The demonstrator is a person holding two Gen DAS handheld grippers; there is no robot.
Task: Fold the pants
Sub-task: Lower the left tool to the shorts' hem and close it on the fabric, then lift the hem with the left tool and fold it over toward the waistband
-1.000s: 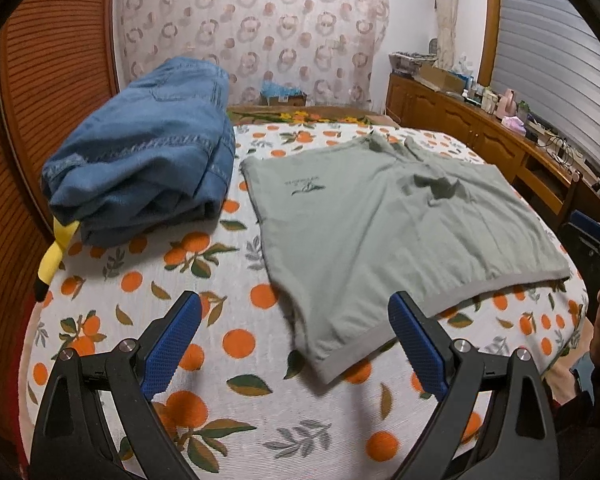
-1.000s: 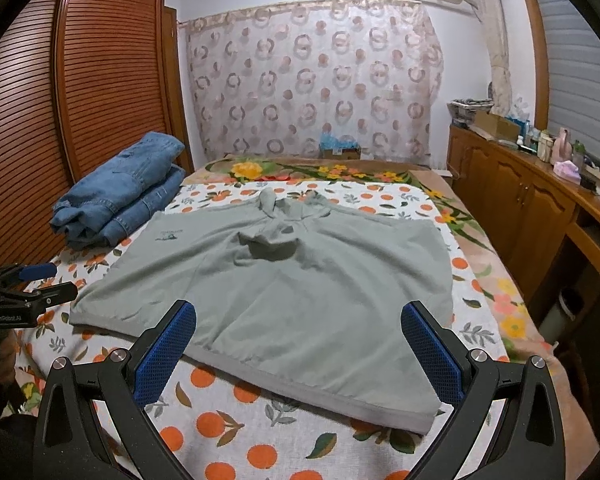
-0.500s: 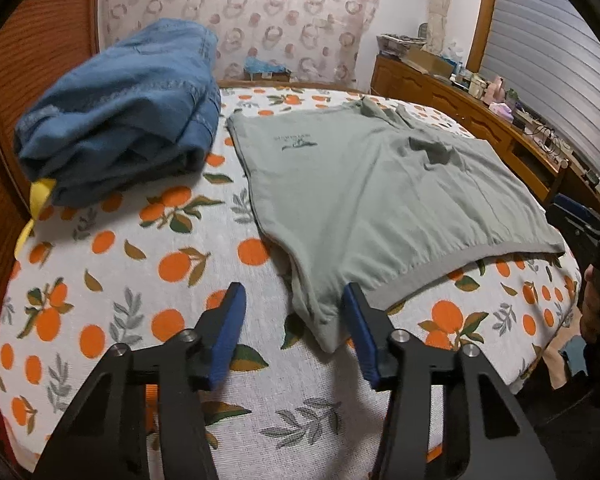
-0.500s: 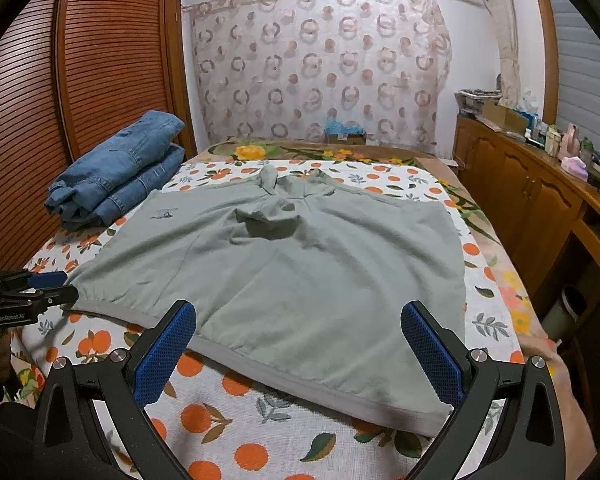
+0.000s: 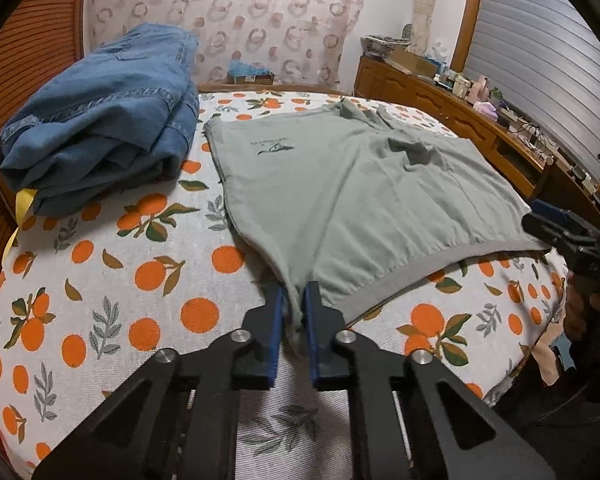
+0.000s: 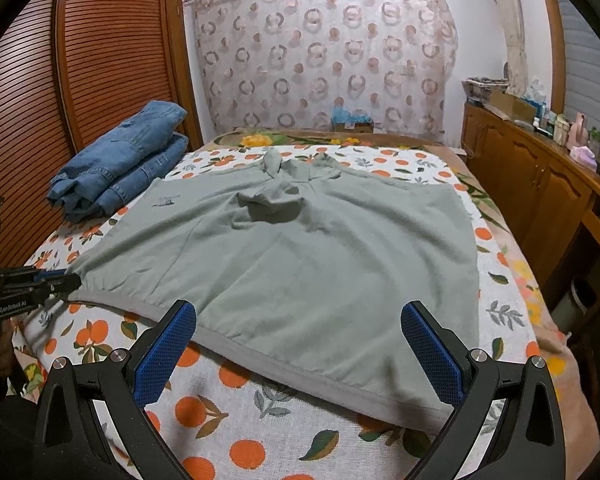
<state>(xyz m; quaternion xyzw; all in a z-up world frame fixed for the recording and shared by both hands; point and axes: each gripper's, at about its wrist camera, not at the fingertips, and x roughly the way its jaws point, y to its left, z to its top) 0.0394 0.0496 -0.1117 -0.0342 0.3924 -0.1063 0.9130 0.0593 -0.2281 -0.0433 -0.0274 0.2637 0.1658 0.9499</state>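
Grey shorts (image 5: 360, 200): left gripper (image 5: 293, 320) pinches just the waistband corner, right gripper (image 6: 298, 354) gapes wide, empty. Thin bite like that could slip once lifted.

Grey-green pants (image 6: 300, 256), plain, small dark print near one corner, paler grey band along the hem. Bedsheet (image 5: 100, 292) white with orange fruit, green and grey leaves. Folded jeans (image 5: 100, 120) mid-blue denim, lighter stitching; yellow strip showing under them. Curtain (image 6: 324, 52) pale pink-beige with brown and rose rings. Louvred doors (image 6: 112, 60) reddish-brown wood, cabinet (image 6: 532, 176) same brown. Left gripper (image 5: 292, 308) black, fingers (image 5: 277, 320) blue; right gripper (image 6: 300, 336) black with blue dimpled fingers (image 6: 432, 344).
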